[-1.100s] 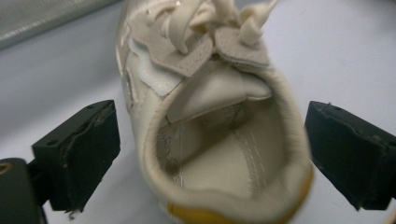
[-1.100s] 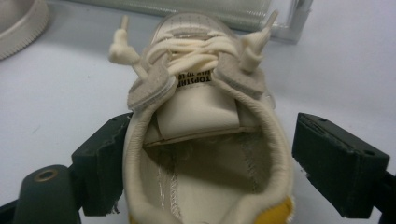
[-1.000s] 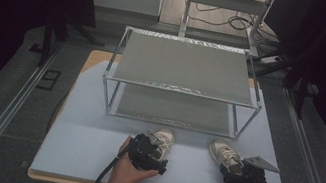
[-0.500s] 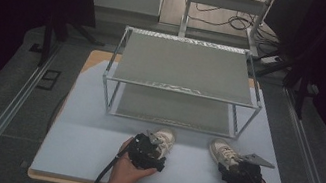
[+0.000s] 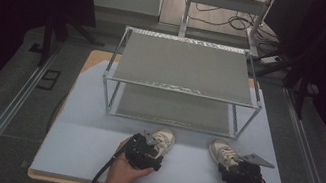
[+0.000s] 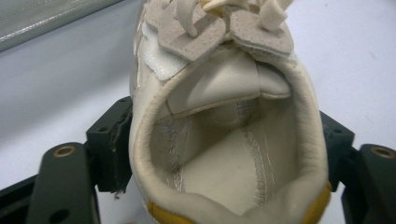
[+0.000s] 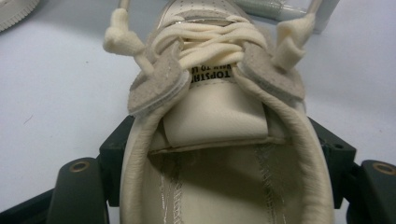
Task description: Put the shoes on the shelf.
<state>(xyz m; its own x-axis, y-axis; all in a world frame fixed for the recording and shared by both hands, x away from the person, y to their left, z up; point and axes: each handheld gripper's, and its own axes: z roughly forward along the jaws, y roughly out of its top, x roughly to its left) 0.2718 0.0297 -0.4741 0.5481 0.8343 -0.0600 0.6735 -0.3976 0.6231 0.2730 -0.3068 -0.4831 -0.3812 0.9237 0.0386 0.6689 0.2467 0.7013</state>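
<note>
Two cream lace-up sneakers stand side by side on the blue-grey table mat (image 5: 85, 144), toes toward the rack. My left gripper (image 5: 144, 150) sits at the heel of the left sneaker (image 5: 163, 138). In the left gripper view its black jaws press both sides of that sneaker's heel collar (image 6: 224, 140), which has a yellow trim at the back. My right gripper (image 5: 239, 174) holds the right sneaker (image 5: 221, 151) the same way. In the right gripper view the jaws clamp the collar just behind the tongue (image 7: 219, 116) and its knotted laces.
A two-tier metal wire rack (image 5: 185, 70) stands across the middle of the table just beyond the shoes, both shelves bare. Bare mat lies left of the left shoe. Dark floor, rails and cables surround the table.
The right gripper has edged slightly left and forward at the right sneaker's heel. The left gripper and its sneaker have barely moved.
</note>
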